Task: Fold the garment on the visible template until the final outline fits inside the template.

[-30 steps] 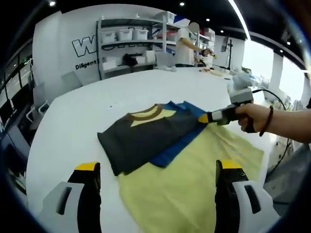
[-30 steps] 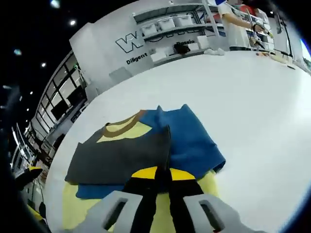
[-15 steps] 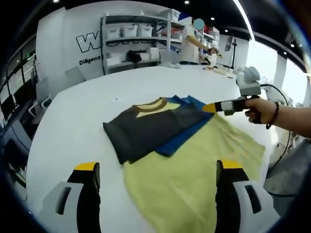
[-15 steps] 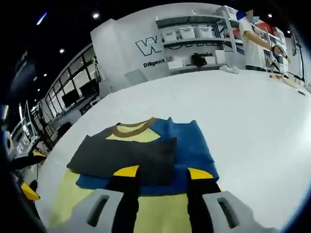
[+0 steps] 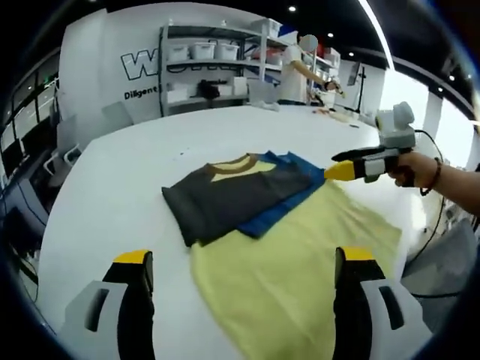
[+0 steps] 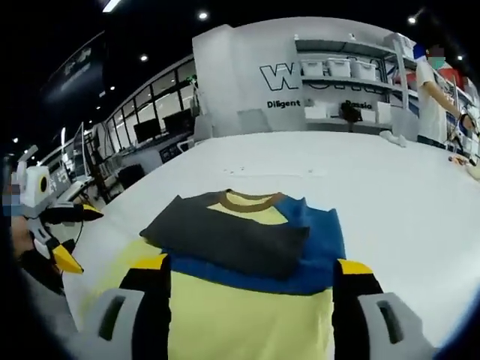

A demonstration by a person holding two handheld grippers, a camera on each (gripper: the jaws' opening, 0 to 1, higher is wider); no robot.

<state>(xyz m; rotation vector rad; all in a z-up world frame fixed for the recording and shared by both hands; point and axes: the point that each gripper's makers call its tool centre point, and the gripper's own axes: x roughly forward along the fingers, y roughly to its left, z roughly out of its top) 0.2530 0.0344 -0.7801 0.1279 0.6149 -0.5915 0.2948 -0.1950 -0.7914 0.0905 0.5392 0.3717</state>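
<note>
The garment (image 5: 247,196) lies flat on the white table (image 5: 112,187). It is a yellow shirt with a brown collar, with a dark grey part folded across a blue part at its upper end. In the right gripper view the same garment (image 6: 244,236) lies just beyond my right gripper (image 6: 250,289), which is open with nothing between its jaws. My left gripper (image 5: 244,296) stands open above the yellow lower half (image 5: 292,262), holding nothing. The right gripper (image 5: 335,172) reaches in from the right beside the blue edge, apart from the cloth. At the left edge hovers the left gripper (image 6: 71,236).
Metal shelves (image 5: 210,67) with white bins stand against the far wall. A person (image 5: 294,71) works at another table behind. The table's near edge curves at the left (image 5: 52,247). A cable (image 5: 442,225) hangs off the right side by the hand (image 5: 424,171).
My right gripper, shut on the garment's edge a second ago, has opened, let the cloth go and drawn back. The folded part now lies flat. The left gripper stayed open.
</note>
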